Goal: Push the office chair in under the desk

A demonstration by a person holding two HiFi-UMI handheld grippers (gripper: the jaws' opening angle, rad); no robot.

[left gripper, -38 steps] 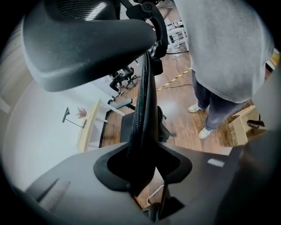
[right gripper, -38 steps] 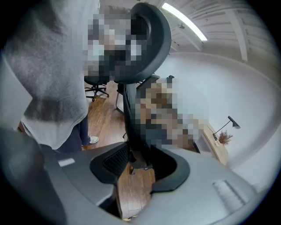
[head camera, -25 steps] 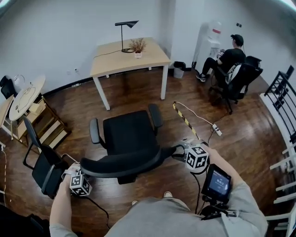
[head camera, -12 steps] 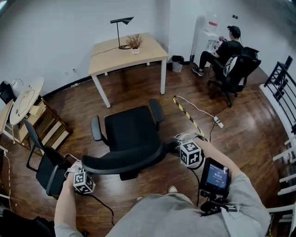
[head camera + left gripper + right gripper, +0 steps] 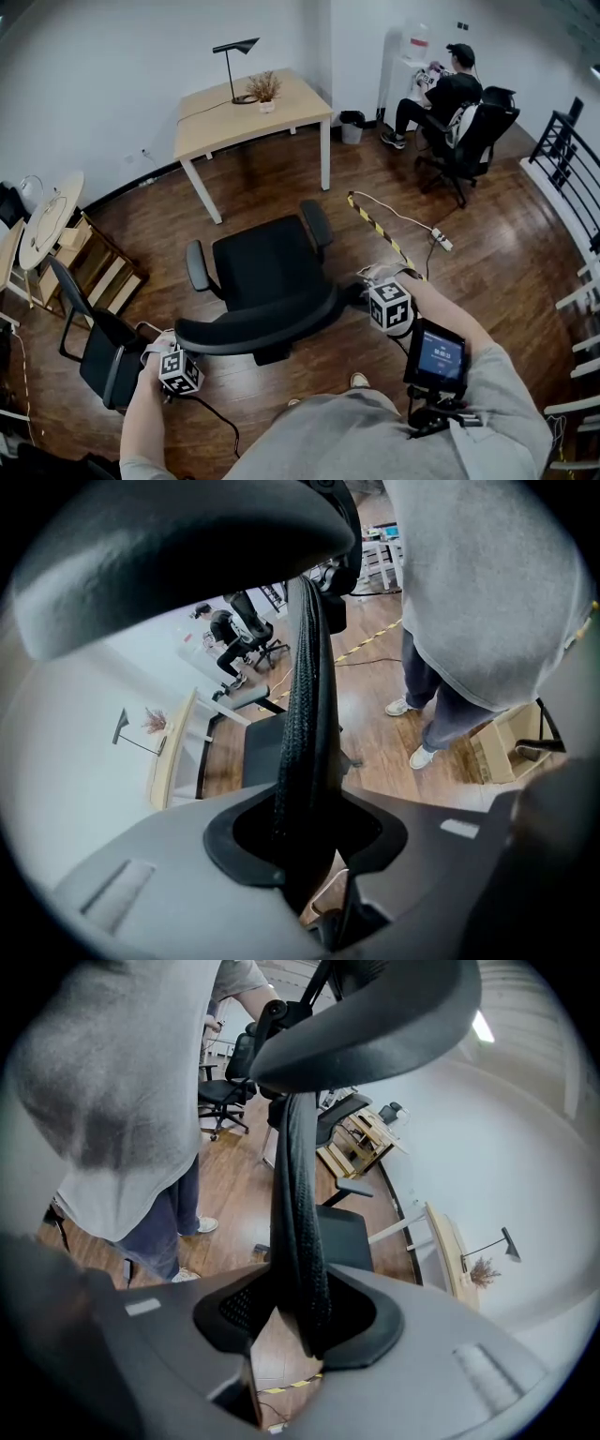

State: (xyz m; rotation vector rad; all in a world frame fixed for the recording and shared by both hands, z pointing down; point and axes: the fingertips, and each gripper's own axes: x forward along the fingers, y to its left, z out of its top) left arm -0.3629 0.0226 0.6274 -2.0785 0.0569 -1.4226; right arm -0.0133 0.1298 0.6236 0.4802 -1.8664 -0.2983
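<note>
Dark wood floor (image 5: 281, 192), white walls. Desk (image 5: 286, 108) is set against the far wall; a lamp (image 5: 232, 67) and a small plant (image 5: 265, 90) are seen on its top.

Office chair (image 5: 267, 267) is parked out in front of the desk, well apart from it, not under it. Seat is turned toward the desk. Backrest (image 5: 258, 328) is on the side away from the desk, nearest the person holding the tools.

Left gripper (image 5: 305, 832): clamped on the backrest's edge at the end on the person's left. Mesh rim is seen running up through the jaw gap and filling it.

Right gripper (image 5: 300, 1312): jaws have just been closing, with the backrest's other end between them. The mesh edge is now pinched in the jaw notch. Both tools are angled down, on the side of the chair away from the desk.

Other items, placed from the desk:
- bin (image 5: 352, 127) just beside its right leg
- seated person (image 5: 450, 94) on another chair, further right, near a water dispenser (image 5: 412, 47)
- black-yellow strip (image 5: 375, 230) and power strip (image 5: 439, 240) on the floor, in front and to the right
- folding chair (image 5: 98, 352) and round table (image 5: 47, 206), well apart to the left
</note>
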